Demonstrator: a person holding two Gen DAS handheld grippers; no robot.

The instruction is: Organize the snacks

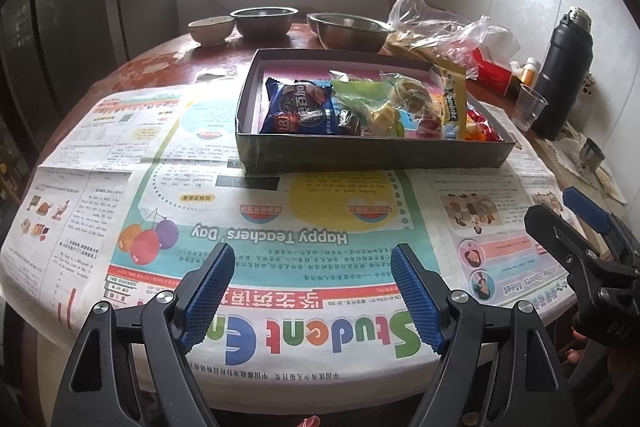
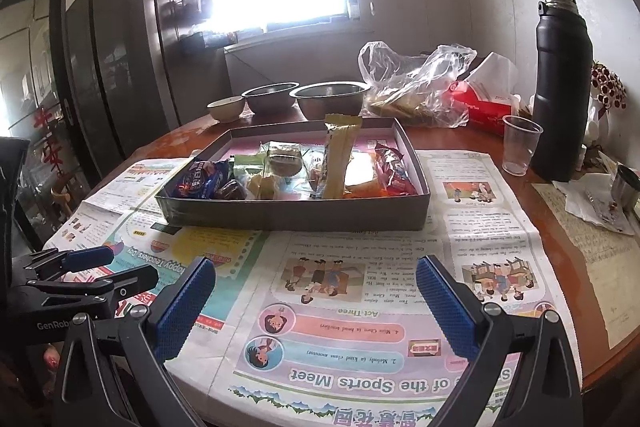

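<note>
- My left gripper (image 1: 312, 291) hangs over the near edge of the table, jaws spread wide with nothing between the blue pads.
- My right gripper (image 2: 316, 301) does likewise just beside it, jaws wide apart and empty, above the newspaper (image 2: 360, 307).
- That newspaper, headed "Student", covers the near half of the reddish-brown round table (image 1: 168, 59).
- On its far part sits the shallow grey cardboard box (image 1: 372, 153) that holds the snacks: a blue cookie packet (image 1: 298, 107) at the left, green wrapped pieces (image 1: 360, 91) in the middle, a long yellow bar (image 1: 454, 99) leaning on the right rim, a red packet (image 2: 394, 167) by the right wall.
- Behind the box I see two steel bowls (image 1: 264, 21), a small ceramic bowl (image 1: 211, 29) and a crumpled clear plastic bag (image 1: 436, 23).
- Off right stand a clear plastic cup (image 2: 520, 145) and a black thermos (image 2: 562, 87).
</note>
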